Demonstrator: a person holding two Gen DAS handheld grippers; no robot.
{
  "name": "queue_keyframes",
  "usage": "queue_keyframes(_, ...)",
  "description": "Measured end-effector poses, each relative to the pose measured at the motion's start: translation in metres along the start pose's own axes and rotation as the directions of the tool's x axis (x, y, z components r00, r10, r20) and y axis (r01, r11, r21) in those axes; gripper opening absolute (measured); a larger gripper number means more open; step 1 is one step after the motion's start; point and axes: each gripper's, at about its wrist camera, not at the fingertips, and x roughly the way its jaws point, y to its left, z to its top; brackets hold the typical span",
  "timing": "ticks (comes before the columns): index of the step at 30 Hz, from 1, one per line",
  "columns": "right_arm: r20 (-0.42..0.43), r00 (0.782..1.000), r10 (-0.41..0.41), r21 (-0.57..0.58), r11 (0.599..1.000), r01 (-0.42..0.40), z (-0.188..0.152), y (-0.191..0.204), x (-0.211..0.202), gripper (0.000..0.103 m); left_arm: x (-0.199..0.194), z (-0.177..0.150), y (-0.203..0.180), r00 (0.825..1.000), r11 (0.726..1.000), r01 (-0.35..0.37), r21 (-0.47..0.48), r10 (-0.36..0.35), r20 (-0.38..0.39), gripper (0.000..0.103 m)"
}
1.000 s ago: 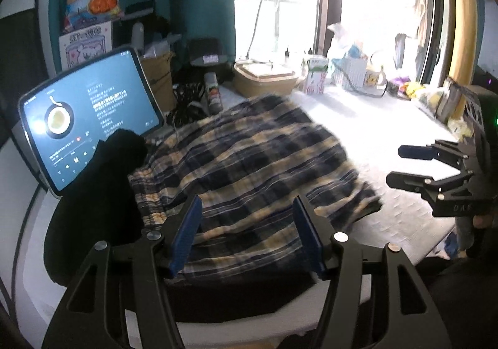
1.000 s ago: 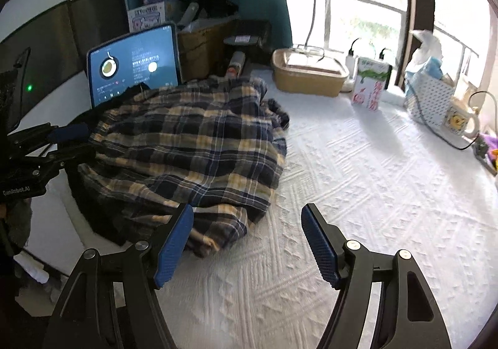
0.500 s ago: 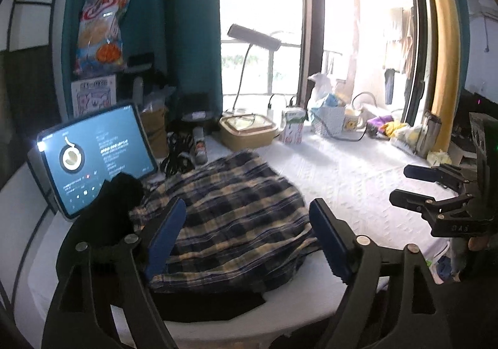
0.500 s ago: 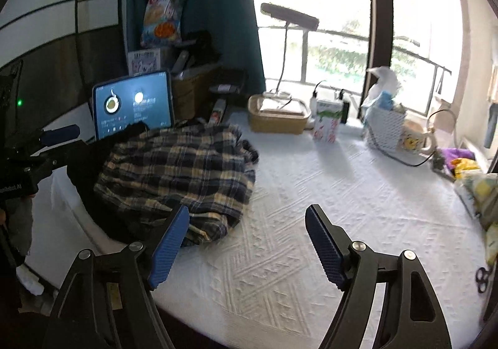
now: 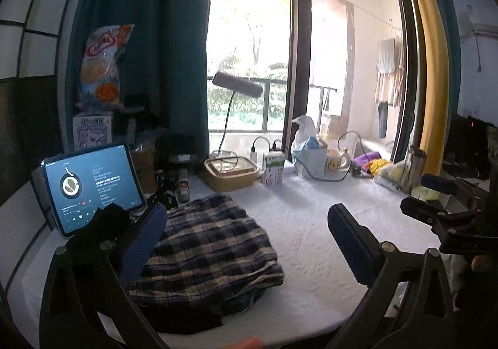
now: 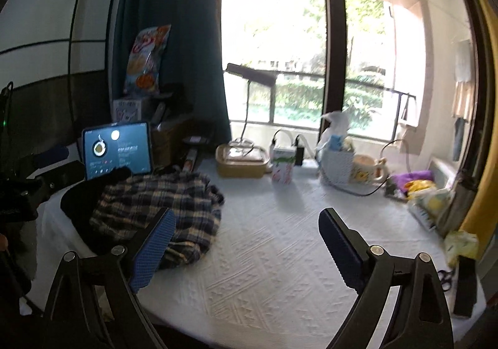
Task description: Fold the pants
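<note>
Plaid pants (image 5: 205, 246) lie in a folded bundle at the desk's (image 5: 311, 224) left end, partly on a black garment (image 5: 102, 224), just in front of the tablet (image 5: 90, 187). Left tool (image 5: 246, 243) and right tool (image 6: 246, 243): jaws wide, just been opening, nothing between them. Risk: top layer could slump off the uneven black garment. Tablet text and snack bag (image 5: 104, 65) print unreadable.

Navy/cream plaid pants (image 5: 205, 243) on white textured tablecloth (image 6: 280, 255), teal curtain (image 5: 155, 37).
</note>
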Motion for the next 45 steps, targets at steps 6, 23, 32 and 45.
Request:
queue_keyframes(6, 0.092, 0.99, -0.106, 0.009, 0.994, 0.105, 0.008, -0.009, -0.026, 0.103, -0.012, 0.004, -0.008, 0.996, 0.998, -0.066, 0.01, 0.065, 0.061, 0.102)
queue_keyframes(23, 0.066, 0.991, -0.115, 0.036, 0.993, 0.113, 0.004, -0.009, -0.019, 0.103, -0.01, -0.006, -0.003, 0.994, 0.995, -0.096, 0.005, 0.095, 0.057, 0.102)
queue_keyframes(32, 0.059, 0.992, -0.113, 0.034, 0.993, 0.111, 0.002, -0.008, -0.016, 0.103, -0.009, -0.007, -0.001, 0.995, 0.996, -0.091, -0.005, 0.091, 0.048, 0.102)
queue_keyframes(45, 0.061, 0.991, -0.116, 0.041, 0.993, 0.113, 0.001, -0.009, -0.016, 0.103, -0.009, -0.009, -0.003, 0.995, 0.996, -0.09, -0.007, 0.09, 0.043, 0.102)
